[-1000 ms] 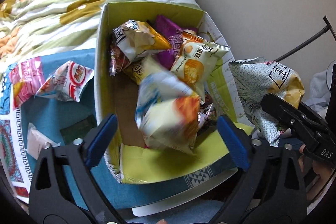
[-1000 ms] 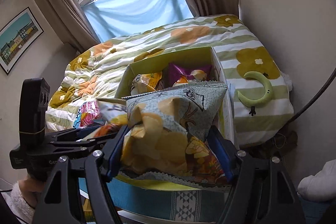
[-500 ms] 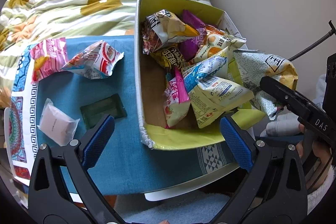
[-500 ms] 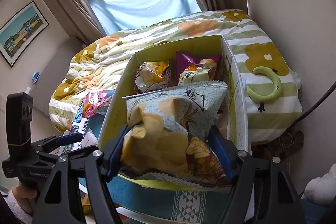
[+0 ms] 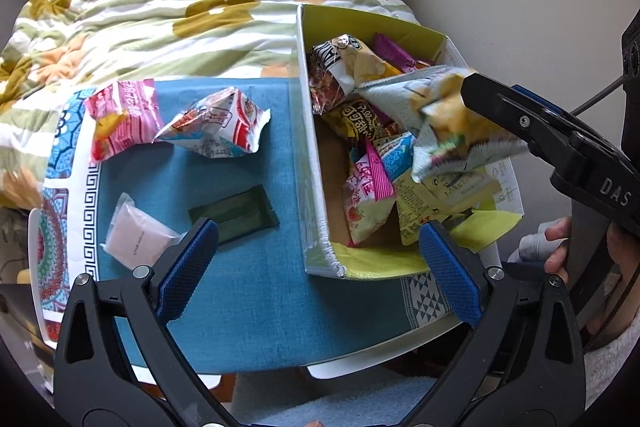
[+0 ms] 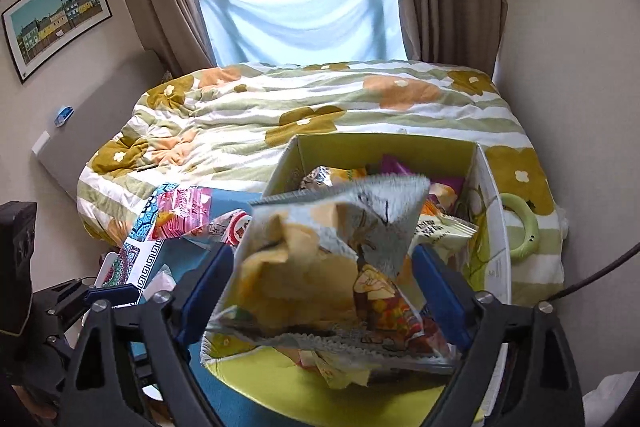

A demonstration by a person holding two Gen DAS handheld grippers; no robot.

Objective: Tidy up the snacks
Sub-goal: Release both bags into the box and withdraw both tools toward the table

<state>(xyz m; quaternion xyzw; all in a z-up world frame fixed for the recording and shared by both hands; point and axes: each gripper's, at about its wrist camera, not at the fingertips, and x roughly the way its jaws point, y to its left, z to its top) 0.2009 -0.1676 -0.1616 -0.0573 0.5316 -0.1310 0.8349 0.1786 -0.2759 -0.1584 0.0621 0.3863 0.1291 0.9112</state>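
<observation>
A yellow-green cardboard box [image 5: 308, 131] on the blue cloth holds several snack bags. My right gripper [image 6: 320, 279] is shut on a grey and yellow chip bag [image 6: 328, 267] and holds it over the box [image 6: 494, 211]; the bag [image 5: 440, 123] also shows in the left wrist view, above the box's right side. My left gripper [image 5: 316, 263] is open and empty, over the cloth at the box's near left corner. On the cloth left of the box lie a pink bag [image 5: 120, 115], a white and red bag [image 5: 216, 127], a dark green packet [image 5: 236, 213] and a pale pink packet [image 5: 136, 237].
The blue cloth [image 5: 260, 315] covers a small white table beside a bed with a flowered quilt [image 5: 160, 15]. A wall stands to the right of the box. A green crescent toy [image 6: 524, 227] lies on the quilt. A person's hand [image 5: 560, 247] holds the right gripper.
The left gripper dropped a snack bag into the box and has drawn back to the left, open. The right gripper has carried the chip bag over the box.
</observation>
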